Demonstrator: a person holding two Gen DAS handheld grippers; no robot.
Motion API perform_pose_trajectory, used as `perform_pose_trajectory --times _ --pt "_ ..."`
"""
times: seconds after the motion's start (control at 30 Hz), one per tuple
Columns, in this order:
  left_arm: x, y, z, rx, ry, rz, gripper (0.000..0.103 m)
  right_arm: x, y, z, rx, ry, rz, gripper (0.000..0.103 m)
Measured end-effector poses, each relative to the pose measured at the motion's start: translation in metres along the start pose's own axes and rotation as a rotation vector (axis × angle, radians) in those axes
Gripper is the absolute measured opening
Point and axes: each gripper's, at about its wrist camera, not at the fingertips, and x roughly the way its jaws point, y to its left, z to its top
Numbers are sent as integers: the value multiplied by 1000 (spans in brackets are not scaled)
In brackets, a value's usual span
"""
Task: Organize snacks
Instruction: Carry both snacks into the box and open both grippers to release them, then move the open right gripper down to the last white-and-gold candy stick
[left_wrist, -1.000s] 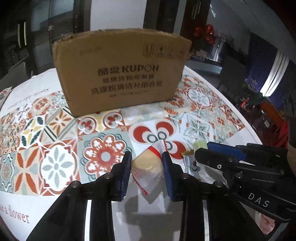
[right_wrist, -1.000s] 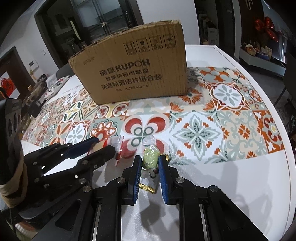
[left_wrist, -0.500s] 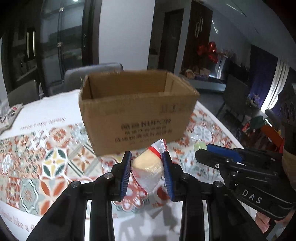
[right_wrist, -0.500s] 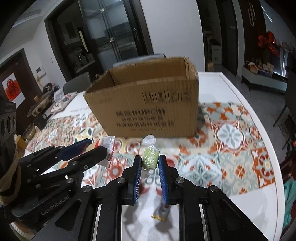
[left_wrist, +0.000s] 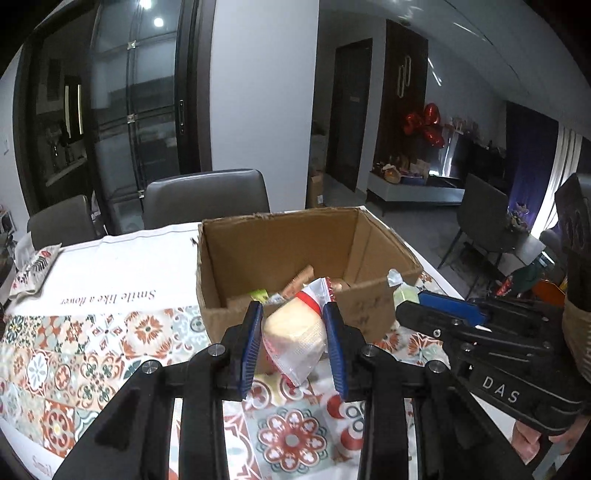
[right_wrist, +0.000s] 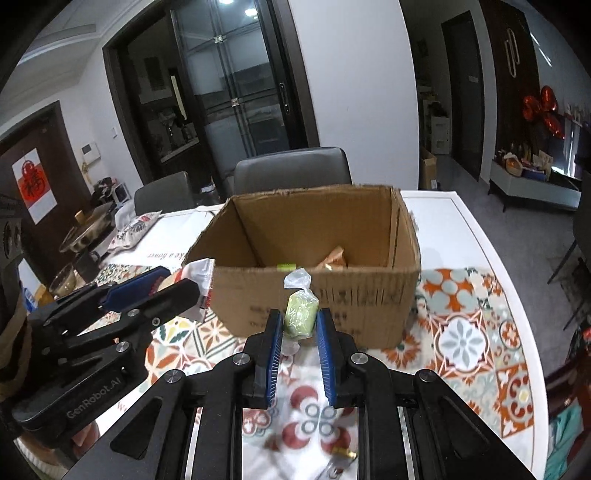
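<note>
An open cardboard box (left_wrist: 280, 254) (right_wrist: 369, 295) stands on the patterned tablecloth, with several wrapped snacks (left_wrist: 295, 286) (right_wrist: 332, 258) inside. My left gripper (left_wrist: 293, 325) is shut on a pale yellow cake in a clear red-trimmed wrapper (left_wrist: 291, 332), held above the table just before the box's near wall. My right gripper (right_wrist: 298, 328) is shut on a small green wrapped sweet (right_wrist: 299, 317), also raised in front of the box. Each gripper shows in the other's view: the right gripper (left_wrist: 424, 302) with the green sweet (left_wrist: 404, 293), the left gripper (right_wrist: 177, 288) with its wrapper (right_wrist: 201, 291).
A gold-wrapped snack (right_wrist: 341, 456) lies on the table near the front edge. Grey chairs (left_wrist: 207, 199) stand behind the table. A patterned packet (left_wrist: 33, 269) and a pot (right_wrist: 88, 225) sit at the far left. The table's right edge (right_wrist: 517, 295) drops to the floor.
Both grippers have risen with their snacks from table level to box-rim height, so the box's inside and its snacks now show. Neither grip has changed.
</note>
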Motion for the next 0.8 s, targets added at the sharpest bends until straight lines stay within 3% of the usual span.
perform_pose_trajectory --times 0.43,0.5,0.57,0.67,0.8 --pt "46 19 50 -16 42 22 34 32 -4 57 -43 12 -46 21" --pt "53 20 56 -13 56 29 37 36 -5 65 -48 11 -58 21" --pt "60 21 62 -4 65 55 51 40 -8 70 -45 4 -69 21" --pt "59 25 61 -27 63 100 56 45 -12 74 -36 13 -118 42" --pt "44 27 44 -58 54 99 56 36 -12 62 -49 -3 -132 43"
